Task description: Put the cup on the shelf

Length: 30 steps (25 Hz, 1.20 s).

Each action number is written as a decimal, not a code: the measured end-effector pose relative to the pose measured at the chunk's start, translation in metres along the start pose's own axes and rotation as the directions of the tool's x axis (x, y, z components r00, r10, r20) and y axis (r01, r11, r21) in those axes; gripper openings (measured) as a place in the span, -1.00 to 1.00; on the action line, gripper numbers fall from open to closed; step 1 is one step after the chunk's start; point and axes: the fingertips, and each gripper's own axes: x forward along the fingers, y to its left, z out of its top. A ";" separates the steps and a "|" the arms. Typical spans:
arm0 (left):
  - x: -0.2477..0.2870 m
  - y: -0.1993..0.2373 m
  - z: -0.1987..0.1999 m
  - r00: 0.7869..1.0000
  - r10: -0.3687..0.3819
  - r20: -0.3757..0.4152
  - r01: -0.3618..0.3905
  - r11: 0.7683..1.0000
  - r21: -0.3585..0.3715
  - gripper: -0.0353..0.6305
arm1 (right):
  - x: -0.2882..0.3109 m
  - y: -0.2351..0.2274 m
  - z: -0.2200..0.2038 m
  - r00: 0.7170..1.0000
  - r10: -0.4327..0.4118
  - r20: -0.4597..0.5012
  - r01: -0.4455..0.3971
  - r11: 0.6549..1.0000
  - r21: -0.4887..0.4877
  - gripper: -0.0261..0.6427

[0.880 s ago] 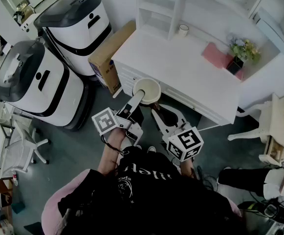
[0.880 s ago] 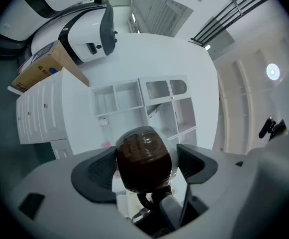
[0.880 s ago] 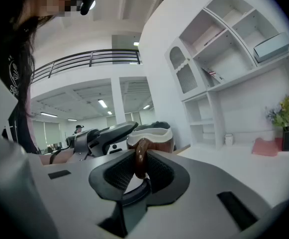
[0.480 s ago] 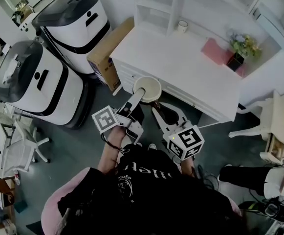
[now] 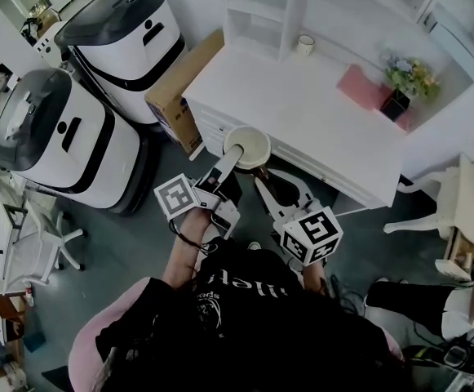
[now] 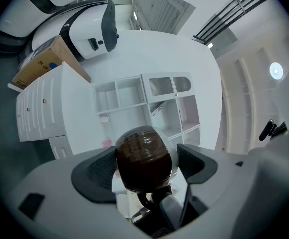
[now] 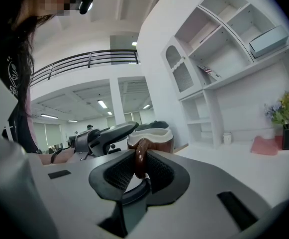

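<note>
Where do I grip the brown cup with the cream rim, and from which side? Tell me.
Grip the brown cup with the cream rim by its loop handle, coming level from the handle side. The handle stands upright and thin, so jaws close flat across it, as the right gripper shows. The round body fills the left gripper's wide jaws.

Nothing is reading cleanly. White lettering on the person's black shirt (image 5: 237,288) is showing upside down and blurred, not legible. Blue print on the cardboard box (image 5: 175,88) is coming out too small. Marker cubes (image 5: 177,200) are showing only black-and-white square patterns, no characters.
</note>
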 end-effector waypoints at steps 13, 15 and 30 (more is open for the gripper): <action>0.016 0.025 0.030 0.998 0.033 0.044 -0.032 0.999 -0.027 0.29 | 0.039 -0.021 -0.002 0.998 0.048 -0.032 -0.048 0.999 0.016 -0.66; 0.021 0.032 0.045 0.999 0.033 0.041 -0.031 0.999 -0.032 0.29 | 0.056 -0.025 -0.001 0.998 0.046 -0.035 -0.046 0.999 0.016 -0.66; 0.064 0.090 0.238 0.999 0.023 -0.046 -0.026 0.997 -0.067 0.29 | 0.256 -0.044 0.036 0.998 -0.045 -0.034 0.046 0.997 0.055 -0.66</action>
